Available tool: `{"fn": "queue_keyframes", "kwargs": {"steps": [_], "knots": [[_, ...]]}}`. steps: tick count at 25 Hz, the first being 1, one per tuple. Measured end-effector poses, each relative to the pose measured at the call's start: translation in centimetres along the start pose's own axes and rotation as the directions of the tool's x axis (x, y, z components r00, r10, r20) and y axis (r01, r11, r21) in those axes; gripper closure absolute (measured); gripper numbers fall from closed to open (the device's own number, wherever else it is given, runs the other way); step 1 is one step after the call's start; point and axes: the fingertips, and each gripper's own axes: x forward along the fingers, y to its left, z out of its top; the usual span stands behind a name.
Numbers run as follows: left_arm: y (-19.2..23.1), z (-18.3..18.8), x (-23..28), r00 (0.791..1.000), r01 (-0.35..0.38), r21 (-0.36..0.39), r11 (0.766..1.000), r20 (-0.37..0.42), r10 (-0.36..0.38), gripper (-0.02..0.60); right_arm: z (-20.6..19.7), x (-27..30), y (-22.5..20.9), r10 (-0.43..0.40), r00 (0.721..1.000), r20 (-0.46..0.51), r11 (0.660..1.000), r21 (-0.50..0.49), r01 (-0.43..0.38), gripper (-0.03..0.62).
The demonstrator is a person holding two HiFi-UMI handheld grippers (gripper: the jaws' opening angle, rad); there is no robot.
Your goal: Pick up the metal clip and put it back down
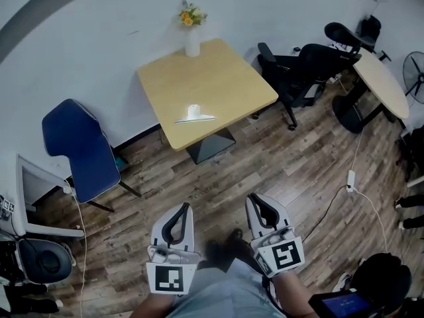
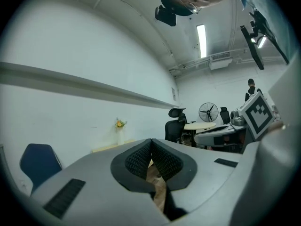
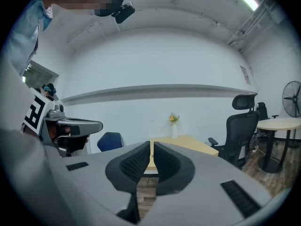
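Pale wood bench (image 1: 212, 78) stands well off across the floor | metal clip (image 1: 196, 118), seemingly the flat piece near its front edge | left tongs (image 1: 185, 209), right tongs (image 1: 253, 199) both closed, empty | step close first, open one pair, approach low and level.

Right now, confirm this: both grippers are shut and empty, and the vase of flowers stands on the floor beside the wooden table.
Not quite. The vase of flowers stands on the wooden table, at its far edge, not on the floor; the head view shows it. The left gripper and right gripper are indeed shut and empty.
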Motion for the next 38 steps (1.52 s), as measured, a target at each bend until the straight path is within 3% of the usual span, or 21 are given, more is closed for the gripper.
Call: {"fn": "queue_keyframes", "kwargs": {"steps": [8, 15, 21, 26, 32, 38], "knots": [[1.4, -3.2, 7.6, 0.996, 0.033, -0.013, 0.999, -0.077, -0.034, 0.563, -3.1, 5.3, -4.4, -0.013, 0.998, -0.053, 0.999, 0.051, 0.016, 0.543], [2.3, -3.3, 18.5, 0.993, 0.046, 0.001, 0.999, -0.109, -0.045, 0.563, -2.6, 12.9, -12.1, -0.001, 0.999, -0.042, 0.996, 0.092, 0.005, 0.543], [4.4, -3.2, 26.1, 0.991, 0.012, 0.011, 1.000, -0.133, -0.011, 0.563, -2.1, 20.0, -16.8, 0.052, 0.998, -0.035, 0.992, 0.117, -0.048, 0.543], [5.0, 0.0, 30.2, 0.997, -0.008, 0.034, 0.999, -0.082, 0.010, 0.563, 1.4, 23.4, -19.7, 0.077, 0.997, 0.007, 0.993, 0.094, -0.078, 0.543], [6.4, 4.2, 32.4, 0.999, -0.033, 0.052, 0.998, -0.014, 0.034, 0.563, 6.0, 25.4, -20.3, 0.114, 0.991, 0.073, 0.991, 0.060, -0.118, 0.543], [11.1, 4.3, 35.5, 0.999, -0.045, 0.054, 0.998, -0.002, 0.045, 0.563, 7.0, 30.0, -20.7, 0.108, 0.991, 0.073, 0.993, 0.042, -0.112, 0.543]]}}
